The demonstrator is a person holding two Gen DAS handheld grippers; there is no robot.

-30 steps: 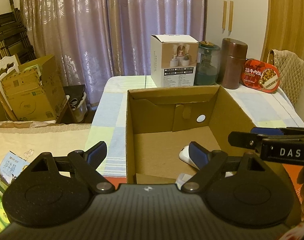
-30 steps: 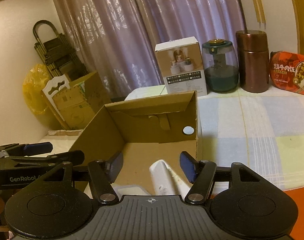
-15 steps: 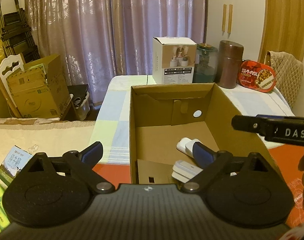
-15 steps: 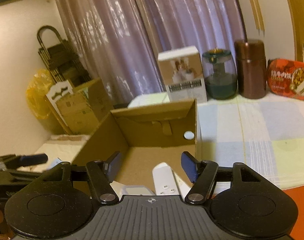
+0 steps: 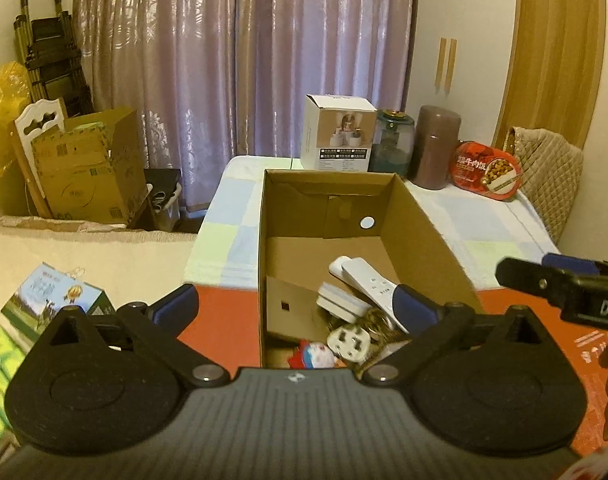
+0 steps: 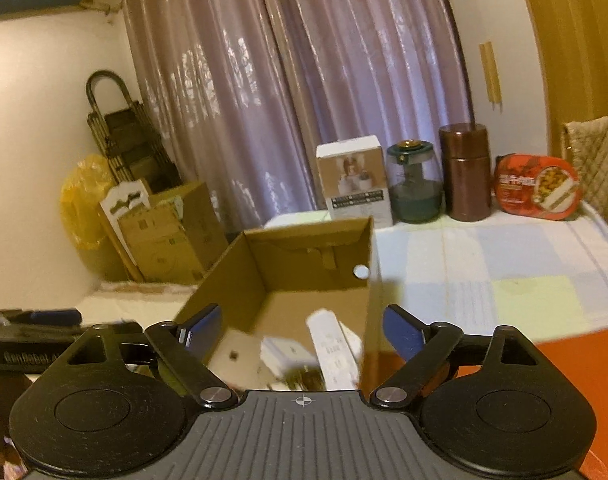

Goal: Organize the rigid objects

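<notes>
An open cardboard box (image 5: pixel 420 232) stands on the table in front of me; it also shows in the right wrist view (image 6: pixel 227 272). Inside lie a white remote (image 5: pixel 368 284), a white adapter block (image 5: pixel 338 300), a white three-pin plug (image 5: pixel 350 342), a coiled cable and a small red-and-white toy (image 5: pixel 316 354). The remote (image 6: pixel 332 356) shows blurred in the right wrist view. My left gripper (image 5: pixel 291 306) is open and empty above the box's near left corner. My right gripper (image 6: pixel 299 326) is open and empty above the box's near end; it shows at the right of the left wrist view (image 5: pixel 560 284).
At the table's back stand a white product box (image 5: pixel 338 138), a green glass jar (image 5: pixel 394 148), a brown canister (image 5: pixel 438 152) and a red food tin (image 5: pixel 484 170). A red mat (image 5: pixel 219 320) lies under the box's near end. Cartons (image 5: pixel 87 172) and a quilted chair (image 5: pixel 548 176) flank the table.
Both grippers have risen and pulled back from the box, so more of its contents show. The right gripper's jaws have spread wider. The right wrist view is blurred by motion.
</notes>
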